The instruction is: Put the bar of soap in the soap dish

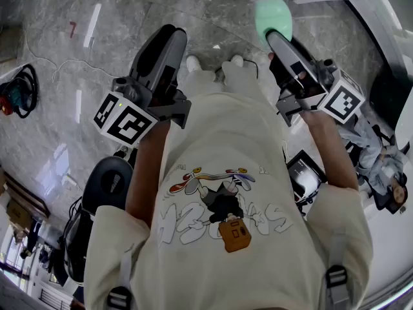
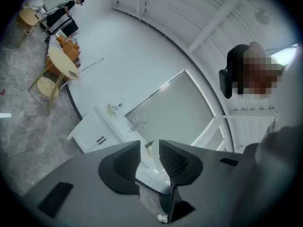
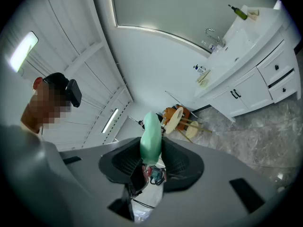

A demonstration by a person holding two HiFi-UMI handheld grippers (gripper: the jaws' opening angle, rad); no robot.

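Plainly, the right gripper (image 3: pixel 151 159) clamps the green soap (image 3: pixel 151 138) between its pads, the bar standing on edge at lower centre of its view. The left gripper (image 2: pixel 149 161) stands wide open with nothing between its jaws. A white vanity (image 3: pixel 246 65) sits upper right.

The white tabletop (image 3: pixel 251 32) carries a faucet (image 3: pixel 211 33). A green bottle (image 3: pixel 238 12) stands on one side of the faucet, a small dispenser bottle (image 3: pixel 200 69) on the other. The vanity under the faucet rests on grey marble floor (image 3: pixel 265 136).
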